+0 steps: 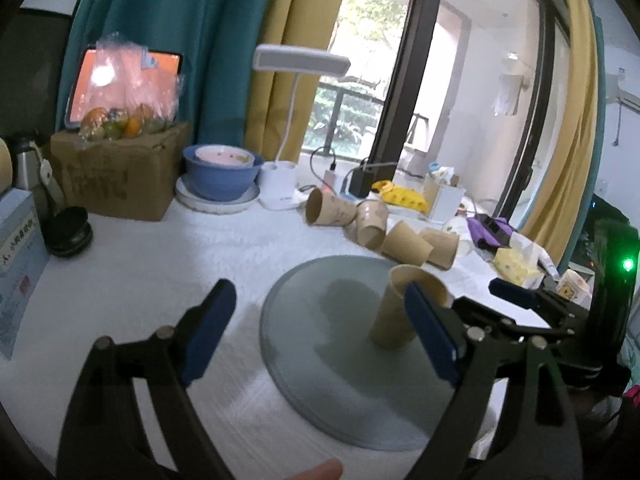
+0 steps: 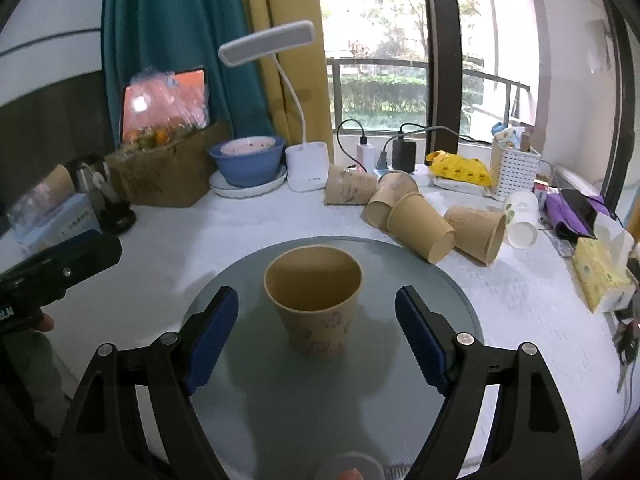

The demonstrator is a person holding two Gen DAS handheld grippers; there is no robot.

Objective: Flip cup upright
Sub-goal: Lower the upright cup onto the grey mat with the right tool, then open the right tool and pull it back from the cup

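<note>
A tan paper cup (image 2: 314, 300) stands upright, mouth up, on the round grey glass disc (image 2: 240, 400). My right gripper (image 2: 316, 340) is open, its blue pads on either side of the cup and not touching it. In the left wrist view the same cup (image 1: 400, 312) stands on the disc (image 1: 312, 380), partly behind my left gripper's right pad (image 1: 430, 336). My left gripper (image 1: 316, 336) is open and empty, to the left of the cup. The right gripper (image 1: 520, 304) shows at the right of that view.
Several tan cups (image 2: 420, 220) and a white cup (image 2: 520, 220) lie on their sides behind the disc on the white cloth. Behind them are a blue bowl (image 2: 246, 164), a desk lamp (image 2: 306, 166), a cardboard box (image 2: 168, 176), chargers, a white basket (image 2: 514, 170) and a tissue pack (image 2: 600, 276).
</note>
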